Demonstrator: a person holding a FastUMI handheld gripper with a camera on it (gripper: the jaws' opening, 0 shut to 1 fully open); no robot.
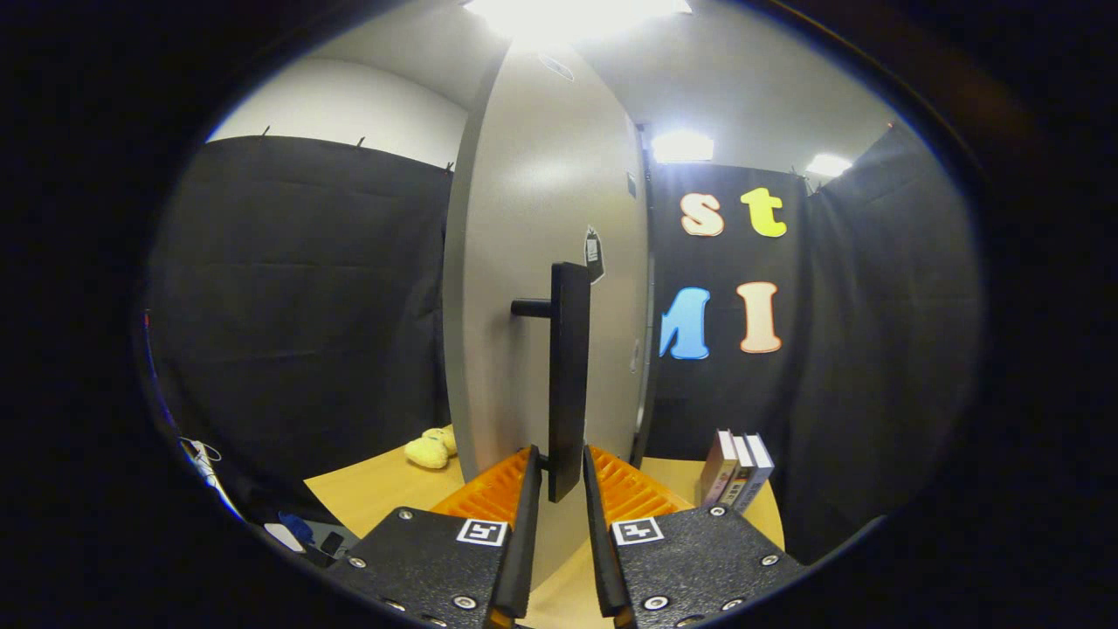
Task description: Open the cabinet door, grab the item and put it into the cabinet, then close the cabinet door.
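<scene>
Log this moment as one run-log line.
stage: door | gripper: fingers astride handle, not pressing | door: ajar | toy: on table

The cabinet door [541, 288] hides part of the yellow plush toy [428, 451] on the worktop [376, 494], and whether the gripper [559, 489] fingers touch the handle [568, 376] is unclear.

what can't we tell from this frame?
- Cabinet interior: hidden in the gripper view behind the cabinet door, seen nearly edge-on.
- Grip: the tongs straddle the handle; contact on either side unclear.
- Yellow plush toy: partly hidden behind the door.
- Books: cover text too small to read.
- Tag on the door: too small.
</scene>
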